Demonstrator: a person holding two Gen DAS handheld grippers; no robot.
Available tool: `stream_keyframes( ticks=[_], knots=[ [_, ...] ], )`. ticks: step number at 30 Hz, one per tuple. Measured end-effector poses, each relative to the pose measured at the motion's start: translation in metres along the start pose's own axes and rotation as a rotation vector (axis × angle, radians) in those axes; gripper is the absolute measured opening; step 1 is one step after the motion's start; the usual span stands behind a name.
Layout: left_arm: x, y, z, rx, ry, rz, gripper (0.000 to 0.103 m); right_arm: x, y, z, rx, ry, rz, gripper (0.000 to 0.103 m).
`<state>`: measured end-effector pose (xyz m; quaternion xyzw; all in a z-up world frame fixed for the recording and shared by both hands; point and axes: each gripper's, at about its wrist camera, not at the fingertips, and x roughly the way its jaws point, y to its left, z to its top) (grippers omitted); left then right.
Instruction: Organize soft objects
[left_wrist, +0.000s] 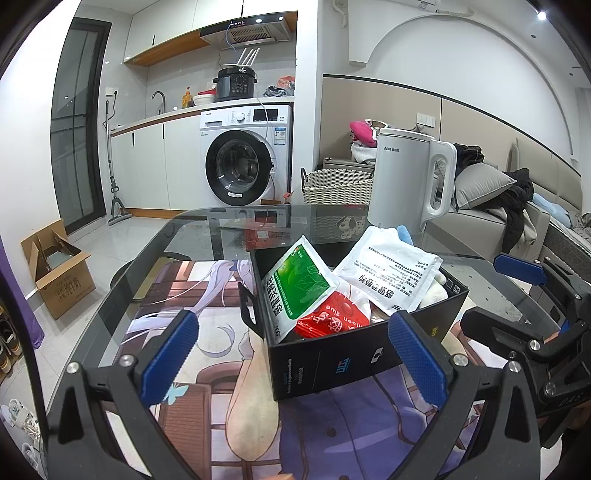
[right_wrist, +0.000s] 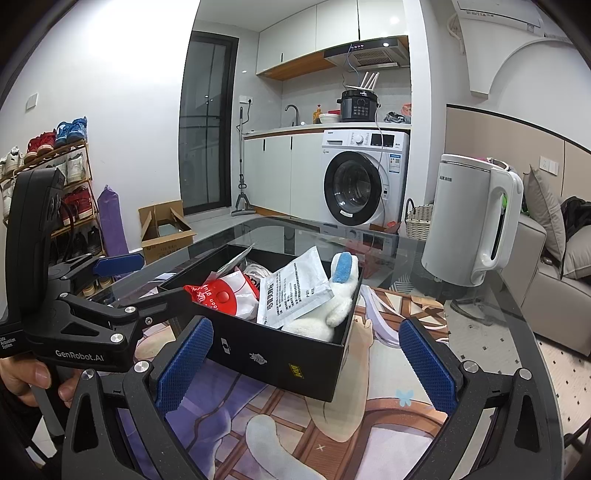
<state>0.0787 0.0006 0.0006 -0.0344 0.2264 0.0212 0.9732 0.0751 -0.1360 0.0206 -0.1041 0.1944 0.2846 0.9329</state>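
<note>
Inspection from behind both claws. My left claw (left_wrist: 291, 354) is released, jaws spread wide, holding nothing; the black box (left_wrist: 343, 360) sits just ahead of it, its near wall between the two blue pads. My right claw (right_wrist: 306, 358) is likewise released and empty, with the same box straight ahead and its near corner reaching in between the pads.

Contents of the box, as found: a green and white sachet (left_wrist: 295, 286) leaning up at the left claw's near left, a red and white pouch (left_wrist: 332, 317) below it, a white printed sachet (left_wrist: 391, 271) to the right, and a white plush toy (right_wrist: 332, 306) with a blue patch lying against the box's far side as my right claw sees it. All four soft items are inside the walls, though the sachets stand above the rim.

Judgement on progress: the task appears close to finished. No loose soft item shows on the printed mat (left_wrist: 177, 288) or the glass table (left_wrist: 207, 229) ahead of either claw. What may remain is pressing the sachets flat.

Limits of view: the box floor is hidden beneath the pile, so further items underneath cannot be ruled out. A grey strip at the box's far left edge in the right view is possibly another packet; I cannot tell. The table behind both claws is out of frame. A white kettle (right_wrist: 476, 221) stands beyond the box, untouched.
</note>
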Motion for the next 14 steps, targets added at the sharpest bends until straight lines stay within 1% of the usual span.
stream_keyframes(
  ticks=[14],
  knots=[
    [0.0004, -0.0008, 0.0014, 0.002, -0.001, 0.0, 0.103, 0.0001, 0.0006, -0.0003, 0.0, 0.0, 0.0, 0.102]
  ],
)
